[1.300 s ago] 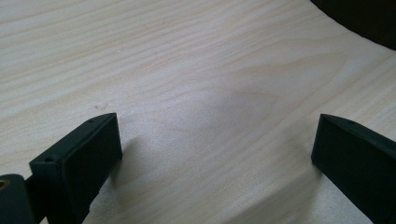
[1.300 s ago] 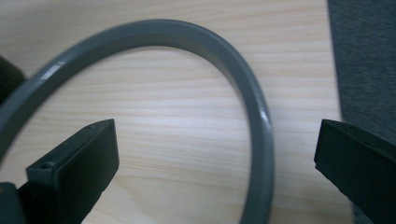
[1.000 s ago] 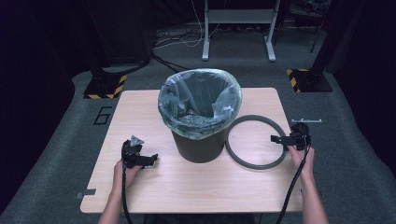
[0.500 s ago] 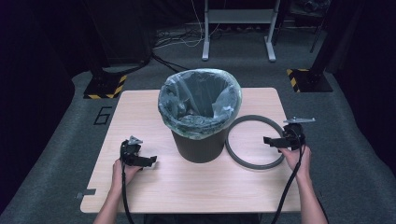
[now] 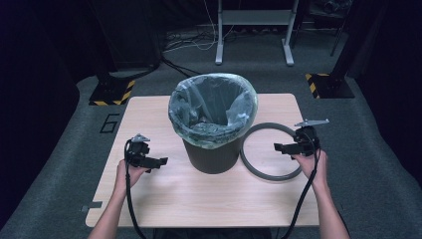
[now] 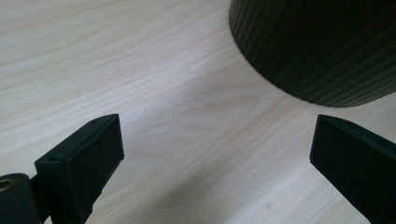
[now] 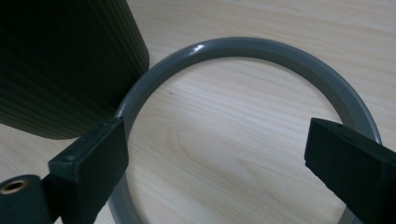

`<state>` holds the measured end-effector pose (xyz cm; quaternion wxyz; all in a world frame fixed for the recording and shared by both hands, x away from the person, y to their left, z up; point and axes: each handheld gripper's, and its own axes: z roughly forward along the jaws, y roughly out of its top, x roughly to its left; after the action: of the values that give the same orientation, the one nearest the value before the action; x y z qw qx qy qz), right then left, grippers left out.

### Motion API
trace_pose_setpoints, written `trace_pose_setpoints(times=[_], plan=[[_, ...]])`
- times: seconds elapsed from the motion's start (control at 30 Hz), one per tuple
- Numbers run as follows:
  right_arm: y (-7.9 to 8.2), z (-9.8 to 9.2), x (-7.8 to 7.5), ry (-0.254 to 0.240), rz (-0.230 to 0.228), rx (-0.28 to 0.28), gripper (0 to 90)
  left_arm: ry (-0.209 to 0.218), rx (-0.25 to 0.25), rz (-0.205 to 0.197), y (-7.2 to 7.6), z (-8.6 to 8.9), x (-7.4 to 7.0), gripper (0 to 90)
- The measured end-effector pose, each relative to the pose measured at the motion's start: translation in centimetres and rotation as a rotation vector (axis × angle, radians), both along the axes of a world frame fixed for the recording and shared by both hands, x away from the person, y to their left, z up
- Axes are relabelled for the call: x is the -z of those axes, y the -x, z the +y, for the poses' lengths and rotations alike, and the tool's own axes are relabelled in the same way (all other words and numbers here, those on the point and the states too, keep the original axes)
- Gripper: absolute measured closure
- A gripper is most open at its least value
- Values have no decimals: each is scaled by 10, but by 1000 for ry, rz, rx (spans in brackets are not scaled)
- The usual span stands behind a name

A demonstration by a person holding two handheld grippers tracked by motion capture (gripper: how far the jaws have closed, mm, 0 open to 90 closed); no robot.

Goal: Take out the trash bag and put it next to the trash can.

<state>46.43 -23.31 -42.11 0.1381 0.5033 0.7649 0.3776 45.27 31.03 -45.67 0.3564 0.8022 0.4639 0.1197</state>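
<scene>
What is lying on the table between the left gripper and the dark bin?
Nothing: in the high view, only bare wooden table separates the left gripper from the bin. The left gripper view shows the same bare wood before the bin's ribbed wall.

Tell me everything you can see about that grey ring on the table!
The grey ring is a smooth, round hoop that looks like plastic, with a shiny spot on its rim. It lies flat on the wooden table, to the right of the dark ribbed bin, and its edge comes right up to the bin's base. Bare wood shows through its open middle. The right gripper hangs over it with its fingers spread wide, not touching it.
</scene>
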Motion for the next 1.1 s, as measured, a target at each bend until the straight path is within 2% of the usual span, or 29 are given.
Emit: trace_pose_setpoints(times=[0.13, 0.17, 0.2, 0.23, 0.27, 0.37, 0.4, 0.43, 0.5, 0.57, 0.6, 0.67, 0.7, 0.73, 0.87, 1.03, 1.07, 1.1], plan=[[0, 6, -15, -3, -16, -24, 80, 17, 17, -6, -5, -6, -17, 51], [0, 9, -24, -4, -28, -30, 93, 22, 26, -6, -6, -7, -22, 69], [-1, 10, -28, -9, -31, -37, 99, 23, 42, -10, -8, -10, -31, 78], [-1, 10, -28, -9, -31, -37, 99, 23, 42, -10, -8, -10, -31, 83], [-1, 13, -37, -14, -42, -44, 117, 22, 48, -10, -9, -11, -36, 88], [-2, 17, -46, -14, -50, -58, 135, 30, 60, -16, -12, -12, -49, 107], [-4, 21, -55, -8, -52, -70, 145, 41, 66, -22, -13, -12, -58, 113], [-4, 21, -55, -8, -52, -70, 145, 41, 66, -22, -13, -12, -58, 127], [-6, 26, -63, 0, -49, -77, 152, 53, 69, -19, -15, -12, -67, 137], [-9, 34, -75, 35, -56, -66, 163, 59, 67, -21, -17, -12, -81, 147], [-9, 34, -75, 35, -56, -66, 163, 59, 67, -21, -17, -12, -81, 149], [-12, 41, -86, 37, -73, -77, 180, 65, 70, -28, -20, -12, -94, 154], [-12, 41, -86, 37, -73, -77, 180, 65, 70, -28, -20, -12, -94, 154], [-14, 45, -94, 37, -81, -77, 192, 68, 71, -28, -21, -12, -99, 159], [-19, 51, -106, 34, -93, -83, 220, 90, 83, -41, -25, -10, -118, 192], [-24, 59, -123, 26, -112, -94, 245, 111, 76, -50, -30, -10, -138, 198], [-25, 62, -131, 17, -120, -98, 258, 112, 75, -51, -31, -9, -143, 201], [-25, 62, -131, 17, -120, -98, 258, 118, 72, -53, -32, -8, -147, 201]])
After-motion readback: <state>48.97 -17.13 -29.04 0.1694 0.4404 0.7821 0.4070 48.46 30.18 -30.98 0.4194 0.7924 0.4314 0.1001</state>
